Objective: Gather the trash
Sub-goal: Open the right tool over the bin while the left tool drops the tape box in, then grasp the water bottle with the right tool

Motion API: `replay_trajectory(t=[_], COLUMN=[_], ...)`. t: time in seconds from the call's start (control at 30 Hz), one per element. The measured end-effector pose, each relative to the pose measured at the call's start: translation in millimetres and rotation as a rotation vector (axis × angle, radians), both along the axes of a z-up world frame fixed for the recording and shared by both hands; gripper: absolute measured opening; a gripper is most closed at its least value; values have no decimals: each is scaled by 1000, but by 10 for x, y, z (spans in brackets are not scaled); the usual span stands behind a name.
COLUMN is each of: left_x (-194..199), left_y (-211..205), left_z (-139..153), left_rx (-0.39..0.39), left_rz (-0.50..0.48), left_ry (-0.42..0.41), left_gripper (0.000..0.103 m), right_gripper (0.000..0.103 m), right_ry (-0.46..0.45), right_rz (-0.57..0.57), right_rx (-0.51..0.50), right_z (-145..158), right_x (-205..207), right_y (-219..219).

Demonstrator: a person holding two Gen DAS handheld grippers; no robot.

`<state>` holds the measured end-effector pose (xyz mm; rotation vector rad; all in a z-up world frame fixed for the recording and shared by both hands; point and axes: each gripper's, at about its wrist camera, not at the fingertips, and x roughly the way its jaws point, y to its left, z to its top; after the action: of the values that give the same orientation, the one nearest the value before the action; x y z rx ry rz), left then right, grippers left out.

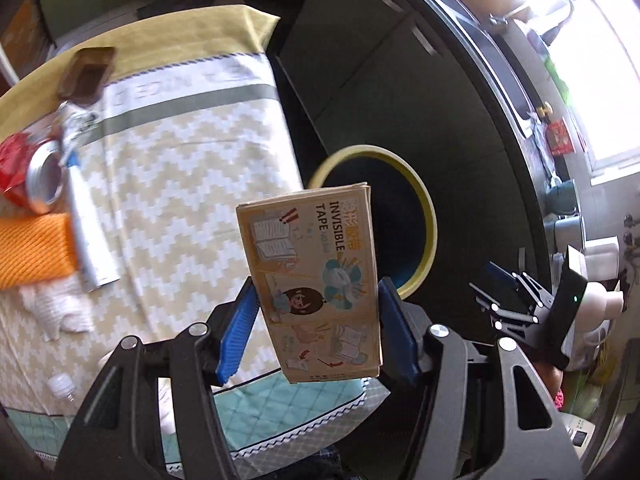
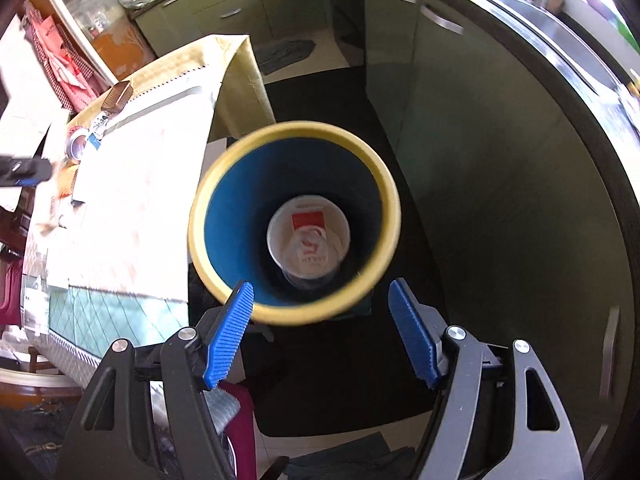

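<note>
My left gripper (image 1: 316, 320) is shut on a tan "Invisible Tape" carton (image 1: 316, 280) and holds it in the air beside the table edge, in front of a yellow-rimmed blue bin (image 1: 416, 216). My right gripper (image 2: 320, 328) is open and empty, right above the bin (image 2: 224, 220). A white paper cup (image 2: 308, 236) lies at the bin's bottom. On the table, a crushed red can (image 1: 28, 172), a silver tube (image 1: 88, 232) and a brown tray (image 1: 88, 74) lie at the left. The right gripper also shows in the left wrist view (image 1: 504, 292).
The table carries a patterned cloth (image 1: 180, 160) with an orange cloth (image 1: 32, 248) and a white towel (image 1: 60, 308). Dark cabinets (image 1: 360, 60) and a counter with a sink (image 2: 540, 8) curve along the right. A dark floor mat (image 2: 340, 360) lies under the bin.
</note>
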<state>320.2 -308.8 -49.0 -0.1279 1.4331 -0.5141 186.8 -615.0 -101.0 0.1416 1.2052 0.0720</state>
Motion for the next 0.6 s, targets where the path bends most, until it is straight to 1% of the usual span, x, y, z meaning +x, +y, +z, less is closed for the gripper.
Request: replay_trajectory(t=[0.07, 0.17, 0.3, 0.33, 0.43, 0.53, 0.6], left_x=[99, 234, 385, 406, 451, 401, 324], left_y=[-426, -952, -1396, -1445, -1508, -1378, -1196], left_z=[-155, -403, -736, -806, -930, -849, -686], left_rx=[11, 36, 86, 104, 116, 94, 67], left_rz=[-55, -97, -112, -105, -91, -87, -86], left_ry=[5, 13, 27, 31, 46, 51, 38], left_gripper=[58, 58, 58, 59, 60, 62, 63], right_gripper=[70, 70, 71, 71, 71, 71, 71], right_ry=[9, 22, 42, 47, 55, 57, 55], right_rz=[-28, -69, -108, -113, -121, -108, -91], right_rx=[2, 12, 24, 24, 26, 22, 23], right_z=[-13, -65, -154, -167, -168, -136, -104], right_x=[-204, -444, -622, -648, -689, -689, -686], right_y=[-102, -219, -359, -369, -378, -327, -272])
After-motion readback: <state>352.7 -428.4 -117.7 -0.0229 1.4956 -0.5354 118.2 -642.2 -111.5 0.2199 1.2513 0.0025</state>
